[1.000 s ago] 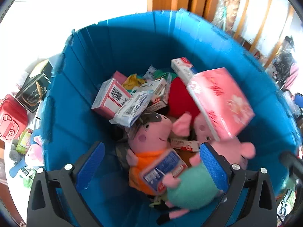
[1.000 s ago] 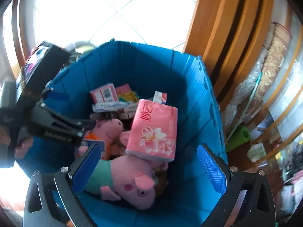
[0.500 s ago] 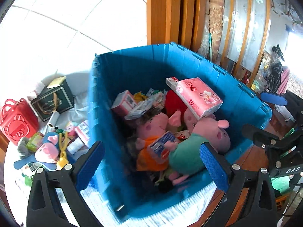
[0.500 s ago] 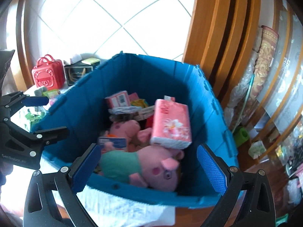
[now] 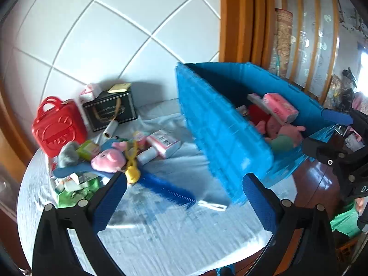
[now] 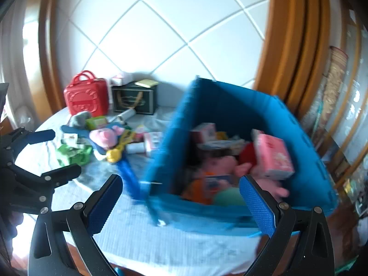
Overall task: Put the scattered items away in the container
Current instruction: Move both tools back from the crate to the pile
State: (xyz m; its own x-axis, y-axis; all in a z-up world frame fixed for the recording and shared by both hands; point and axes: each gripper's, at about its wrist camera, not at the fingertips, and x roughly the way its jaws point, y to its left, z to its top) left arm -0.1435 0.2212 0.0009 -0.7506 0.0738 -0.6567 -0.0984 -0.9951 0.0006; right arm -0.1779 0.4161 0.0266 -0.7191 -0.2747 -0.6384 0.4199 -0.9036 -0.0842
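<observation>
Table (image 5: 161, 234): round top under a pale cloth; carries the bin and a heap of loose items.
Bin (image 5: 220, 138): large blue plastic container at the right of the table, open on top, partly filled.
Bin contents: pink tissue pack (image 5: 280, 108) lying on top at the far right; pink pig toys (image 6: 264, 179) below it; a white and pink box (image 6: 204, 132) toward the far wall; other small packets, blurred in the right wrist view.
Red case (image 5: 57, 126): far left of the table, upright, handles on top.
Black box (image 5: 110, 111): just right of the red case, with a yellow pad on its lid.
Loose heap: near the red case, left of the bin and apart from it; holds a pink plush toy (image 5: 108, 158), a yellow toy (image 5: 133, 172), a green packet (image 6: 73, 153), a white and pink pack (image 5: 164, 142), a small roll (image 5: 110, 128) and a grey soft item (image 5: 67, 153).
Blue strip (image 5: 168, 189): flat on the cloth between heap and bin.
Left gripper (image 5: 184, 202): above the near cloth, jaws wide, nothing between them.
Right gripper (image 6: 180, 204): over the near rim of the bin, jaws wide, nothing held.
</observation>
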